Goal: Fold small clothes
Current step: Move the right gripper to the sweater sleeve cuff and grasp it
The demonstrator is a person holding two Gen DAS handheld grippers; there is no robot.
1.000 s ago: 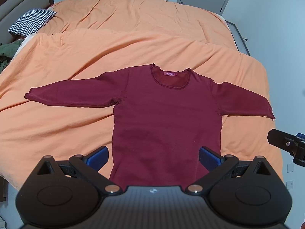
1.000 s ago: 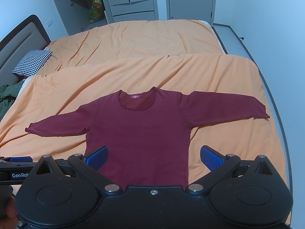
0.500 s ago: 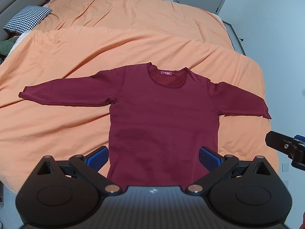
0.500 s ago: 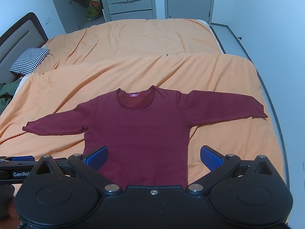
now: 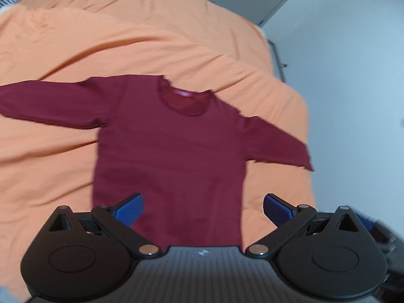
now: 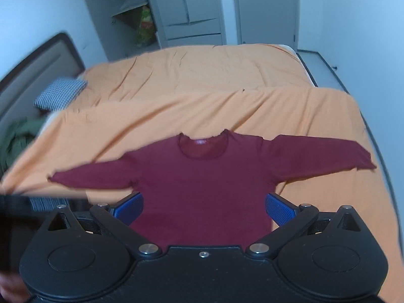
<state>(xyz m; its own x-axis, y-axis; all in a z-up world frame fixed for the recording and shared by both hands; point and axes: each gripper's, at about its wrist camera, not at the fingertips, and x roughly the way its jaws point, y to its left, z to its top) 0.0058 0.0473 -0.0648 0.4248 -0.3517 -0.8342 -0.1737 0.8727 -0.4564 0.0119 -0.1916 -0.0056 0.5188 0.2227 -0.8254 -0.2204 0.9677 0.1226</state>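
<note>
Left wrist view: the left gripper (image 5: 203,207) hangs wide open, holding nothing, above the maroon long-sleeved top (image 5: 171,151) — spread flat on the orange duvet (image 5: 63,50).

Right wrist view (blurred): the right gripper (image 6: 204,208) is likewise spread and empty; a houndstooth pillow (image 6: 59,96) lies near the headboard (image 6: 38,60).
</note>
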